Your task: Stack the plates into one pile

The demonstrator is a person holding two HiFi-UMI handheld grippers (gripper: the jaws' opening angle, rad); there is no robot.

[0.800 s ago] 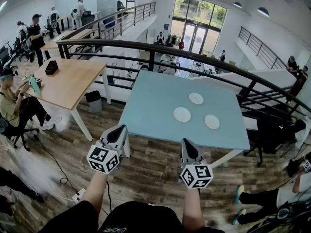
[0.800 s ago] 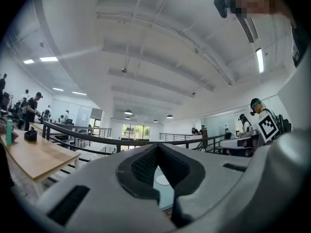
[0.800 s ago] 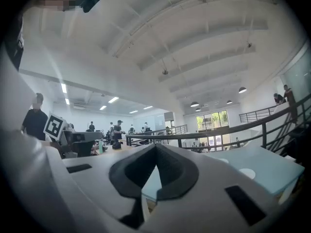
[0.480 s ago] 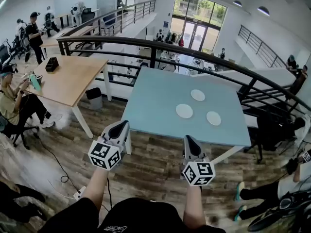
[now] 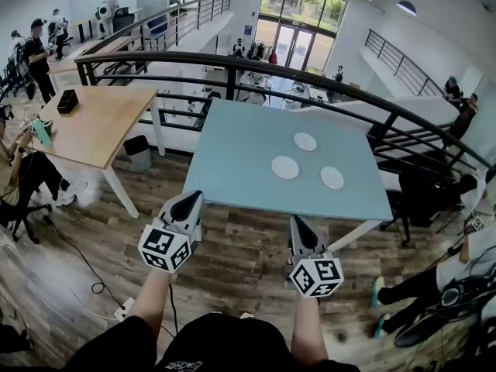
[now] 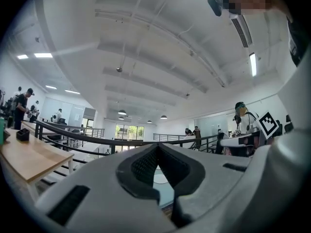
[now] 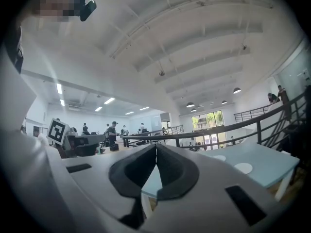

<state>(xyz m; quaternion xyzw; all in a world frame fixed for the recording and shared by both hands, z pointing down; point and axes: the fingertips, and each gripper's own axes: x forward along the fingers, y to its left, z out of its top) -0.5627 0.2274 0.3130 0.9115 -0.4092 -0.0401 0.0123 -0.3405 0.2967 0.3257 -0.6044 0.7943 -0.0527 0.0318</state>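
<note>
Still, little has changed since a sec ago bar a slight view shift: left claw [image 5: 189,201] & right claw [image 5: 299,228] hang shut & empty, short of the table [image 5: 232,161], 3 plates [image 5: 285,167] lying apart on it, so stacking hasn't begun.

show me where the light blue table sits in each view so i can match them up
Head view: the light blue table fills the centre of the picture.
Left gripper view: only a sliver shows, low centre, in the notch under the left gripper's shut jaws.
Right gripper view: low right, its top running towards the right edge.
Shared landmark: the black railing behind the table, also seen at and.
</note>
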